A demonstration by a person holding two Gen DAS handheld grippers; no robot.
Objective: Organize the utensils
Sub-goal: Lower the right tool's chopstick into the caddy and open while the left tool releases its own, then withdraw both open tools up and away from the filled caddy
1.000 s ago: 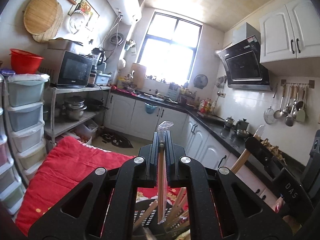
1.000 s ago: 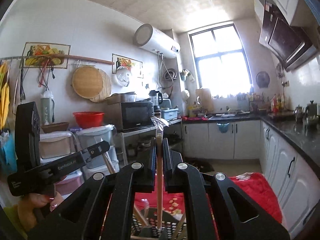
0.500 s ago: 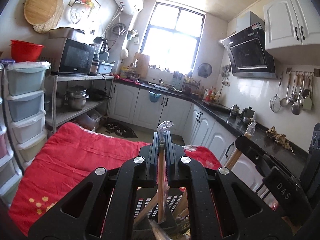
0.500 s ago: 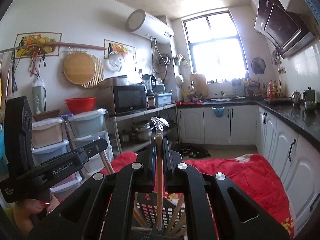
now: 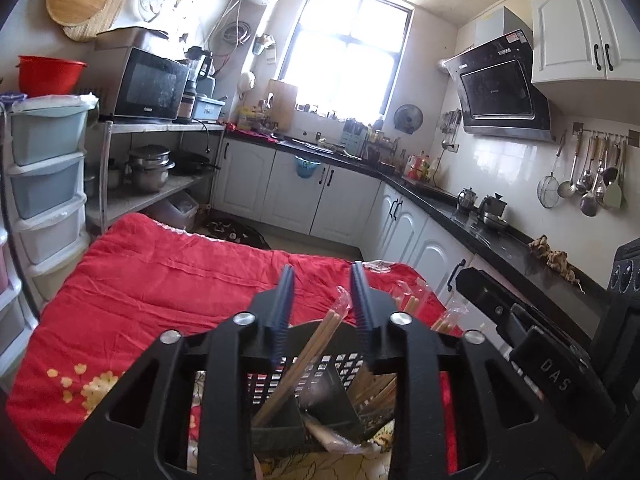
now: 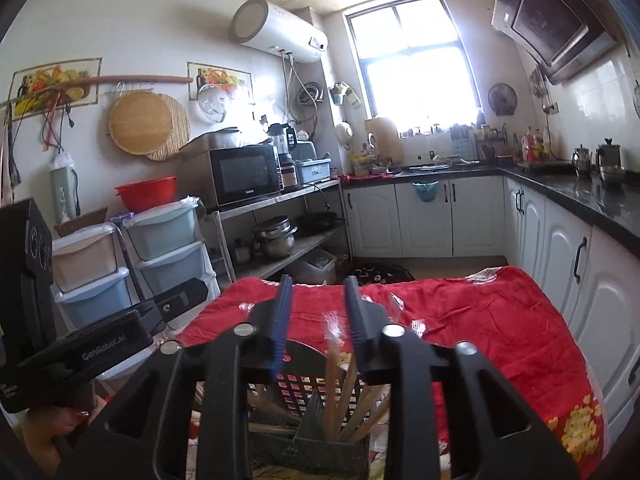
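Observation:
A black slotted utensil basket (image 5: 320, 364) (image 6: 316, 384) stands on the red cloth, holding several plastic-wrapped wooden chopsticks. My left gripper (image 5: 322, 276) hangs just above it, its jaws opening; a wrapped chopstick pair (image 5: 316, 344) leans in the basket between the jaws, free of the pads. My right gripper (image 6: 316, 288) is likewise over the basket with its jaws opening, and a wrapped chopstick pair (image 6: 332, 364) stands in a compartment below them, untouched. Each gripper shows at the edge of the other's view: the right gripper's body (image 5: 560, 364), the left gripper's body (image 6: 100, 340).
A red cloth (image 5: 160, 288) covers the table. More wrapped chopsticks (image 5: 412, 300) lie on it beyond the basket. Stacked plastic drawers (image 6: 168, 248) and a metal shelf with a microwave (image 6: 244, 172) stand to the left; white cabinets and a black counter (image 5: 480, 232) run along the right.
Both grippers sank toward the basket, then their jaws parted. The chopstick pairs they clamped upright now rest in the basket, the left one leaning.

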